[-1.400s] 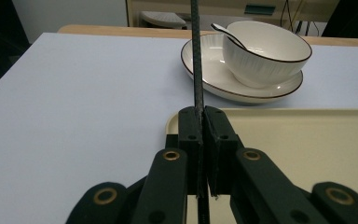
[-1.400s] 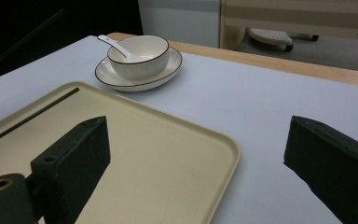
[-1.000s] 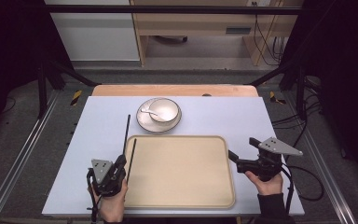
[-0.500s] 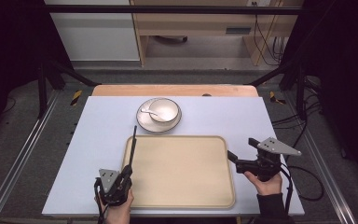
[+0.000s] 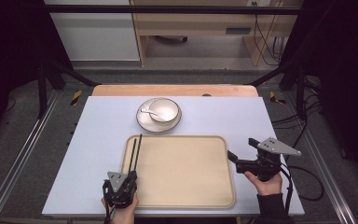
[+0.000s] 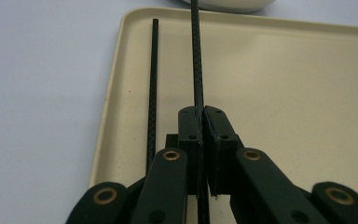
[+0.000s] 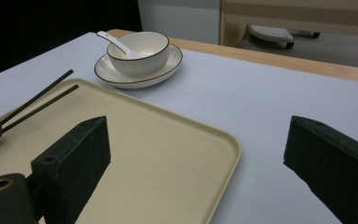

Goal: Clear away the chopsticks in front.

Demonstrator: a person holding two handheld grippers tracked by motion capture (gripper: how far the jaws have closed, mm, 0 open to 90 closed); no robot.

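Left gripper (image 5: 129, 173) has dropped toward lower left of frame, jaws clenched on one chopstick (image 6: 196, 60). Second chopstick (image 6: 152, 88) lies on the tray (image 5: 186, 172). Right gripper (image 5: 235, 156), lower right, stands released.

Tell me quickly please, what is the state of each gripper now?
Left gripper: closed on one black chopstick, the other chopstick lies on the tray.
Right gripper: open, holding nothing.
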